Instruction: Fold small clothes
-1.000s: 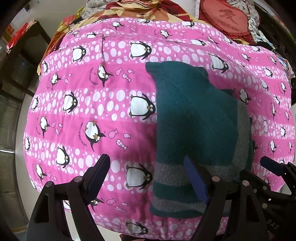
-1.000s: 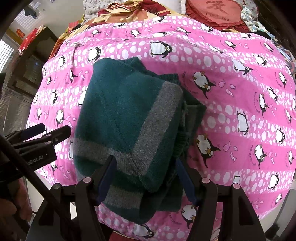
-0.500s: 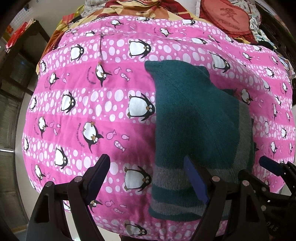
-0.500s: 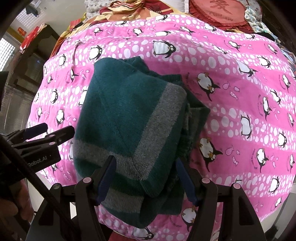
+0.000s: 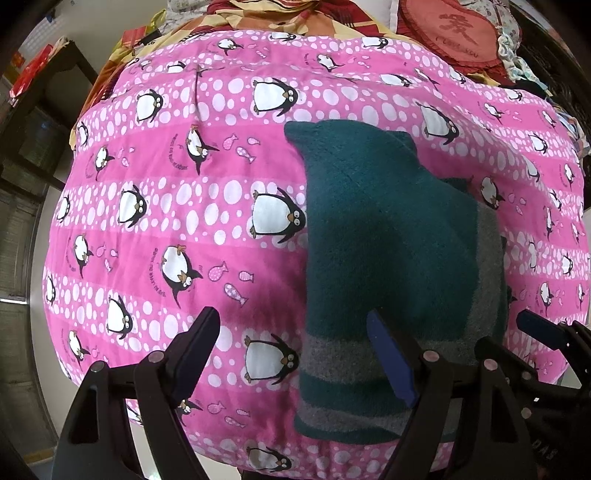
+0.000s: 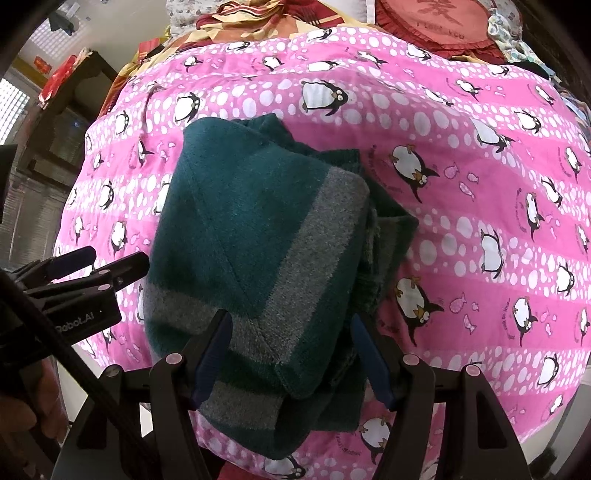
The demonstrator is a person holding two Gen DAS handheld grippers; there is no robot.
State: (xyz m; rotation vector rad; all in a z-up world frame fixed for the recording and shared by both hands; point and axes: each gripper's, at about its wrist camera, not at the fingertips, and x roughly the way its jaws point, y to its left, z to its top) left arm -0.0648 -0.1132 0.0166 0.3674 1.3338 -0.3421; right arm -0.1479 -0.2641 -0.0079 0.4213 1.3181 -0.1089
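On the pink quilt [image 5: 177,206], the folded green sweater [image 6: 266,236] lies long axis running away from both claws. Right claw [image 6: 291,354], spread and empty, sits nearest, over its near edge; left claw [image 5: 295,354] likewise spread, offset left.

Pink penguin quilt [image 5: 192,229] spread across bed. Red heart cushion [image 5: 458,33] with Chinese character at far right. Red-yellow bedding [image 6: 258,18] bunched behind quilt. Dark shelf [image 6: 70,122] at left.
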